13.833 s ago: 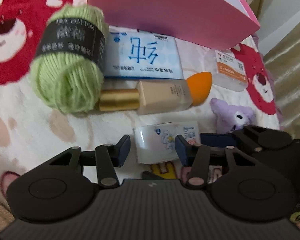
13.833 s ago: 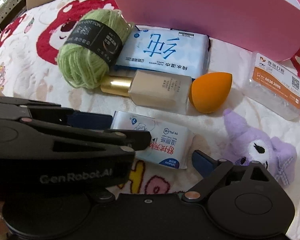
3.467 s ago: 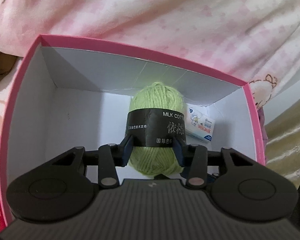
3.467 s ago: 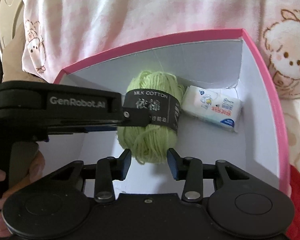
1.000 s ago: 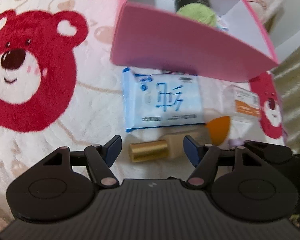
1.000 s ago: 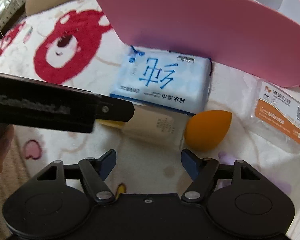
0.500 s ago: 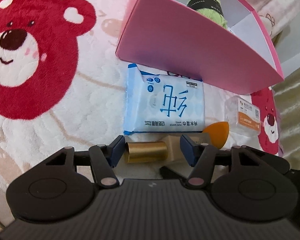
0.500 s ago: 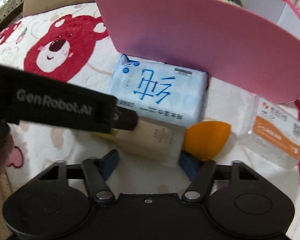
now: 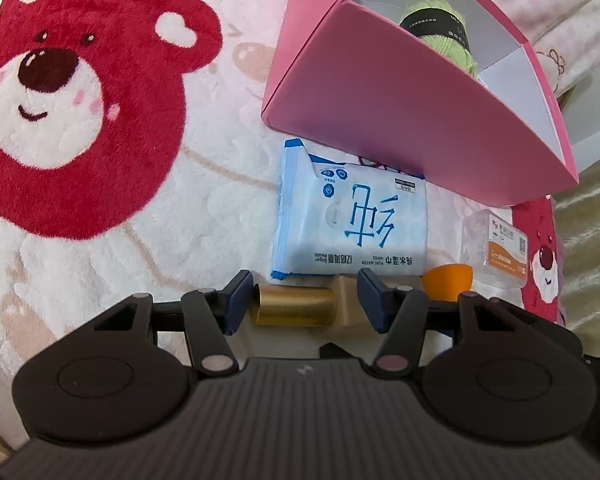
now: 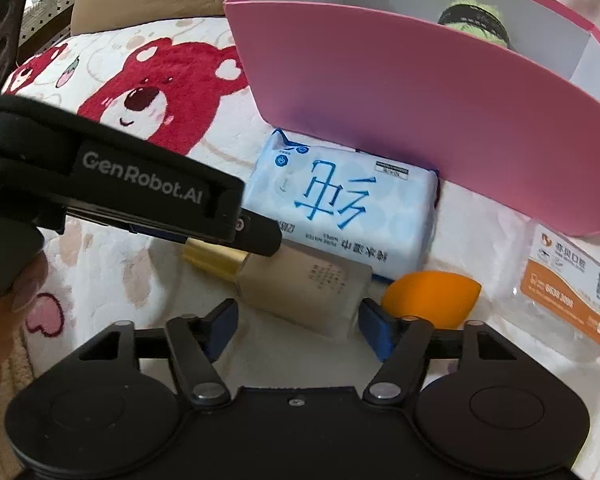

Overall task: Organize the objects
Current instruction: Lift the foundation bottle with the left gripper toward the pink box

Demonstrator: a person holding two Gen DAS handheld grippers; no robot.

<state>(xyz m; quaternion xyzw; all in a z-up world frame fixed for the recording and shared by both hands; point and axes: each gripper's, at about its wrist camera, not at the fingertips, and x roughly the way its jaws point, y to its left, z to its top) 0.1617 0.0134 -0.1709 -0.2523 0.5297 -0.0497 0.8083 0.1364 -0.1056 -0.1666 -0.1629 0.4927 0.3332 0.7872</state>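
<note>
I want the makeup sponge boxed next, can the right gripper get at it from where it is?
Probably yes. The orange sponge lies uncovered on the blanket just beyond the right gripper, whose jaws are opening around the foundation bottle; it would need to shift sideways past that bottle.

Quick count: one pink box (image 9: 400, 120) with one yarn ball (image 9: 440, 36) inside. On the blanket (image 9: 180, 220) out front: one wipes pack (image 9: 352, 224), one foundation bottle (image 10: 300, 280), one orange sponge (image 10: 432, 292), one clear case (image 10: 564, 296). Two grippers, left (image 9: 304, 300) and right (image 10: 298, 326).
</note>
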